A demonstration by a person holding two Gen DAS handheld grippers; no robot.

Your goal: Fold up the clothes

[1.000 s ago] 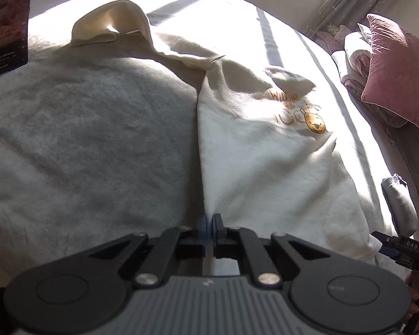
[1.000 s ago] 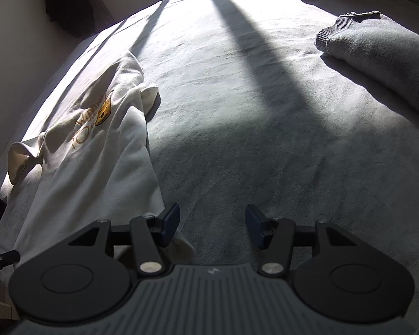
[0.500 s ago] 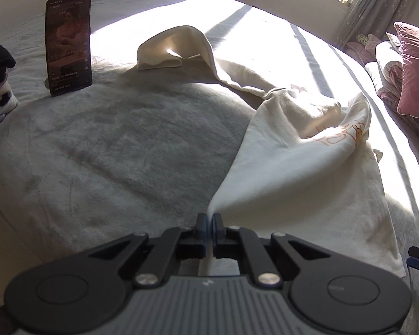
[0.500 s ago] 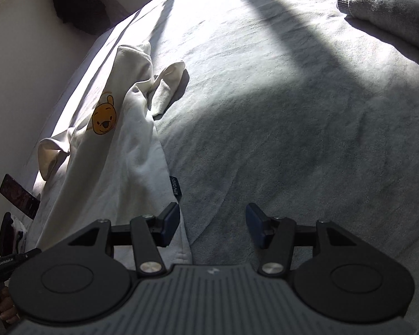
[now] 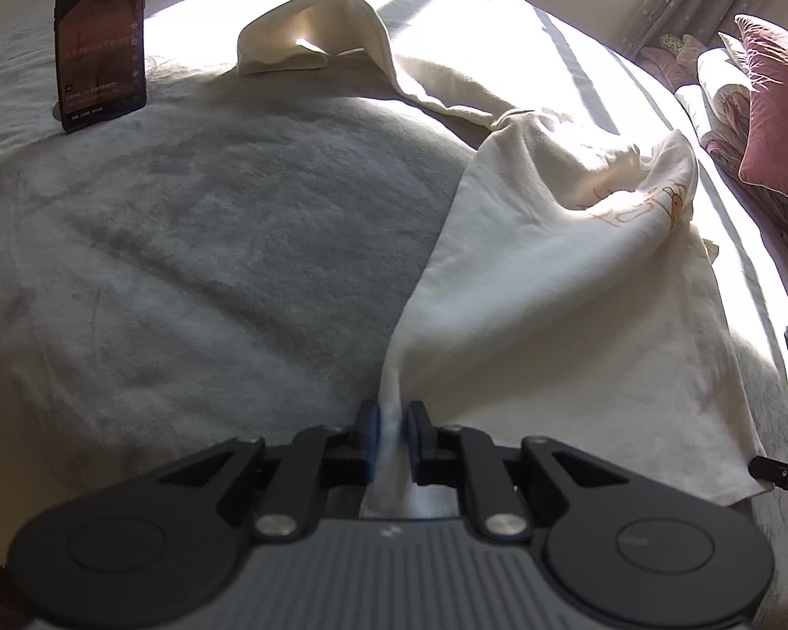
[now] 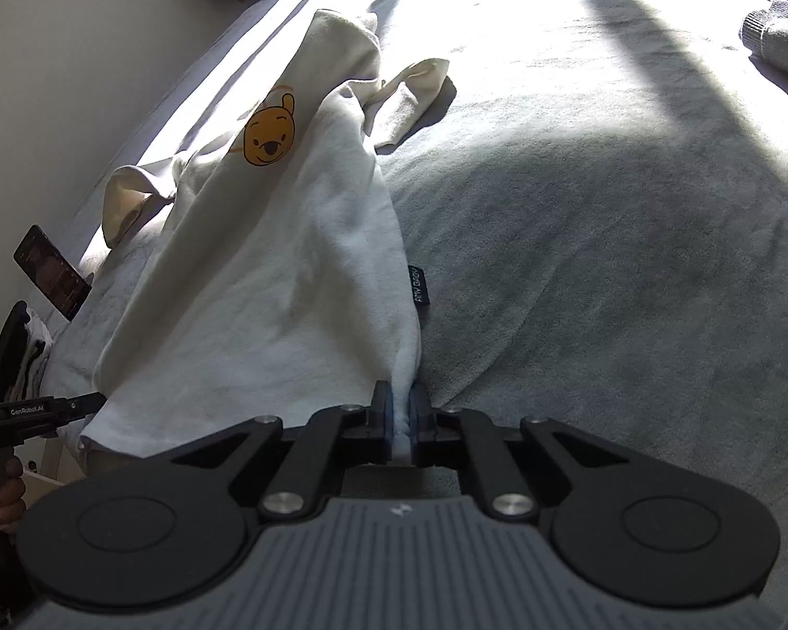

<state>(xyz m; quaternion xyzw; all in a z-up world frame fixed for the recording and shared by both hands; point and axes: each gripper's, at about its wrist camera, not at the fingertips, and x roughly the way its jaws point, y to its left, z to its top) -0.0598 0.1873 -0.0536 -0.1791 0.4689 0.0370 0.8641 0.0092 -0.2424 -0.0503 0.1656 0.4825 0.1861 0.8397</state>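
Observation:
A cream sweatshirt (image 5: pixel 541 283) with an orange bear print lies rumpled on a grey bed, one sleeve stretched toward the far side. My left gripper (image 5: pixel 392 422) is shut on the left corner of its hem, and cloth bunches up between the pads. In the right wrist view the same sweatshirt (image 6: pixel 289 283) shows its bear face, and my right gripper (image 6: pixel 402 415) has just closed on the right corner of the hem, below a small black side label (image 6: pixel 419 283). The left gripper's body (image 6: pixel 37 412) shows at the far left of that view.
A phone (image 5: pixel 101 37) stands upright on the grey blanket (image 5: pixel 184 241) at the far left. Pink pillows (image 5: pixel 777 121) lie at the right by a curtained window. A folded grey garment (image 6: pixel 783 39) sits at the far right of the bed. A person's fingers (image 6: pixel 0 493) hold the left gripper's handle.
The right gripper's jaws went from wide open to shut on the hem corner. The left gripper, still clamped, has pulled its corner back, so the sweatshirt is bunched and drawn toward me.

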